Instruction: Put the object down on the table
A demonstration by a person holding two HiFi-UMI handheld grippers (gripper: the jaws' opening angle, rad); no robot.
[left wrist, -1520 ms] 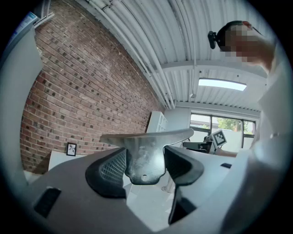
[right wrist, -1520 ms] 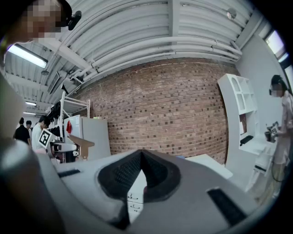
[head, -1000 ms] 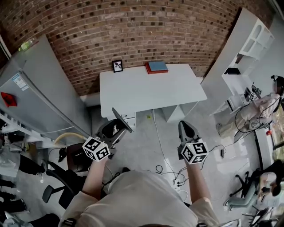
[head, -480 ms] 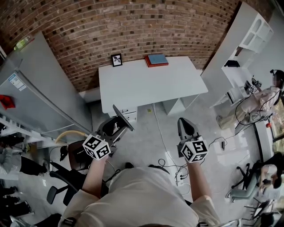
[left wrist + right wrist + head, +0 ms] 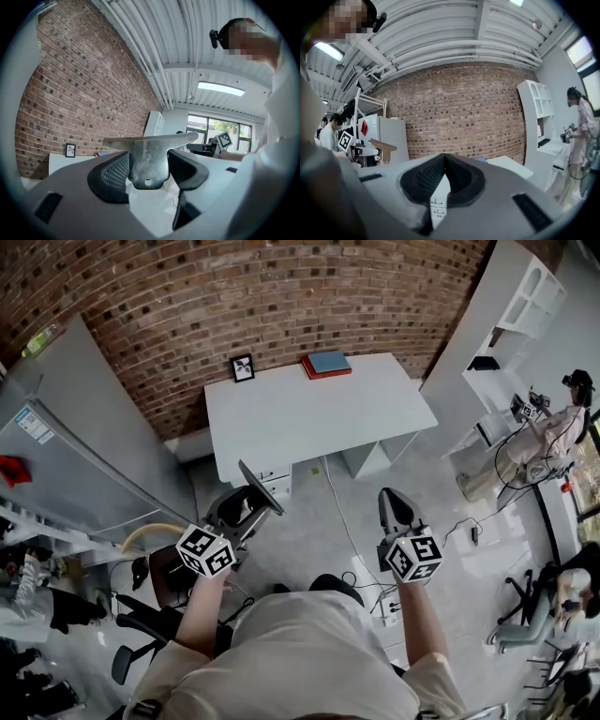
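Plate (image 5: pixel 149 161): bare grey metal, dull, scuffed and blotchy.
Left gripper (image 5: pixel 148 157) pads (image 5: pixel 115 174): black, matt, fine grid texture; body looks like smooth grey plastic.
Table (image 5: pixel 309 418): white, smooth, matt.
Far wall (image 5: pixel 187 306): red-brown brick, rough, pale mortar.
Floor (image 5: pixel 319 512): pale grey, glossy, reflective.
Cabinet (image 5: pixel 84 437), left: smooth grey, satin sheen.
Shirt (image 5: pixel 309 662), near: beige cloth, matt.

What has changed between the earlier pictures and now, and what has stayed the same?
The person seems to have taken a small step: a dark shoe now shows in front of the body, and the white table sits slightly higher in the head view. Nothing was taken hold of or let go. The left tool still grips the flat metal piece, and the right tool stays shut and empty.
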